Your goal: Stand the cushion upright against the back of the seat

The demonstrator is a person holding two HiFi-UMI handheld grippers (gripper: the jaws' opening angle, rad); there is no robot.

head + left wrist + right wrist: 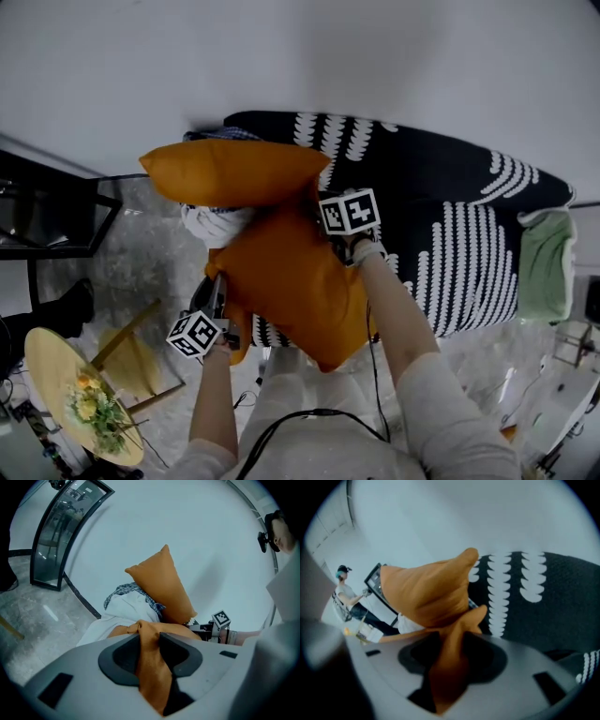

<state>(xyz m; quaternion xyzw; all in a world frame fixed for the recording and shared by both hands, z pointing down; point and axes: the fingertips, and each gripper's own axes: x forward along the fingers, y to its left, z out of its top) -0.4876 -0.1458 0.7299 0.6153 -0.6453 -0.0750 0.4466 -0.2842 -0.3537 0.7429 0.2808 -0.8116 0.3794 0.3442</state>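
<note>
While the head view has our cushion [291,277] sagging over the seat [450,234] front edge between the left gripper [218,305] and right gripper [339,246], we'd tip it back evenly. Left gripper view: fingers [123,656] clamped on a fabric corner. Right gripper view: fingers [487,657] pinching cushion fabric too.

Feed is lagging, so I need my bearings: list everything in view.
held cushion: one, orange, over the seat's front edge
second cushion: one, orange, at the seat's back, left end
seat cover: one, black with white pattern, over the seat
crumpled cloth: one, white and checked, beside second cushion
green cloth: one, green, seat's right end
round table: one, yellow, floor lower left
flowers: one bunch, yellow, on round table
left gripper: one, grey, shut on held cushion
right gripper: one, grey, shut on held cushion
</note>
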